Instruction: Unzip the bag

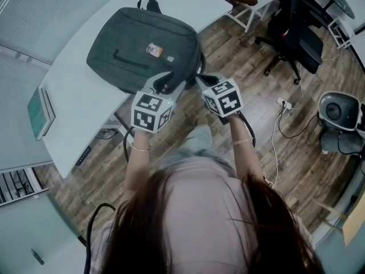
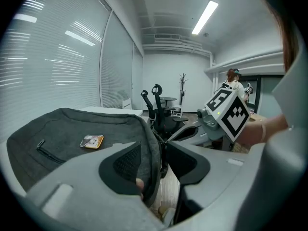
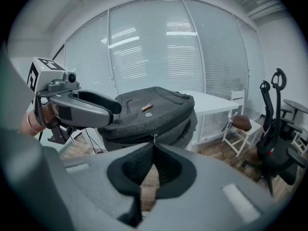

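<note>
A dark grey bag (image 1: pixel 137 50) with a small orange tag (image 1: pixel 154 50) lies on the white table (image 1: pixel 80 101), with one corner hanging over the table's near edge. My left gripper (image 1: pixel 164 85) is at that corner. In the left gripper view it (image 2: pixel 162 152) stands open, the bag's (image 2: pixel 62 138) rolled edge hanging between the jaws next to the left pad (image 2: pixel 126 161). Just to its right, my right gripper (image 1: pixel 201 79) reaches the same corner. In the right gripper view it (image 3: pixel 153 147) is shut on the small metal zipper pull (image 3: pixel 154 138) below the bag (image 3: pixel 149 114).
A green book (image 1: pixel 40 112) lies on the table's left end. To the right on the wooden floor are a black office chair (image 1: pixel 293 33), a white stool (image 1: pixel 248 1) holding something brown, loose cables (image 1: pixel 282 119) and a round grey device (image 1: pixel 336 112).
</note>
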Demonstrator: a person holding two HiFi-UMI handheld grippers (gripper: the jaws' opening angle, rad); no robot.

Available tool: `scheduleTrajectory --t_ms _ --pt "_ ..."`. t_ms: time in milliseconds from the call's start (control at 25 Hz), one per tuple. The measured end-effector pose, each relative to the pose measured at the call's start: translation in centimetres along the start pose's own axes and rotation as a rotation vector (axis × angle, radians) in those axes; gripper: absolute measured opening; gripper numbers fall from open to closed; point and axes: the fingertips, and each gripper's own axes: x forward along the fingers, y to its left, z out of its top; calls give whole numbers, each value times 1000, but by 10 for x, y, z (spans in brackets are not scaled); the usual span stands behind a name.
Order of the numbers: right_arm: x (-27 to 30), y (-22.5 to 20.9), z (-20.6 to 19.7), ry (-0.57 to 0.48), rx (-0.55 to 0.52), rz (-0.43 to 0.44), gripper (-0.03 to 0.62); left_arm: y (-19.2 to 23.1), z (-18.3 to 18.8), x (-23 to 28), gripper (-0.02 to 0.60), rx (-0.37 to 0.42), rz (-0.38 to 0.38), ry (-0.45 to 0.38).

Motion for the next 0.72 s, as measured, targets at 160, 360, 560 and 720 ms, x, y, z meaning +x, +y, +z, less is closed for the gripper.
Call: scheduleTrajectory --t_ms 160,360,560,720 --pt "1 1 -1 9 0 9 8 -1 -7 12 183 26 1 48" --pt "3 2 -3 27 -9 28 8 -1 -22 27 181 63 5 145" --pt "5 4 -3 34 -23 48 8 1 -36 40 115 148 35 261" --pt "6 2 -7 46 -40 52 8 -1 -41 45 82 178 18 276"
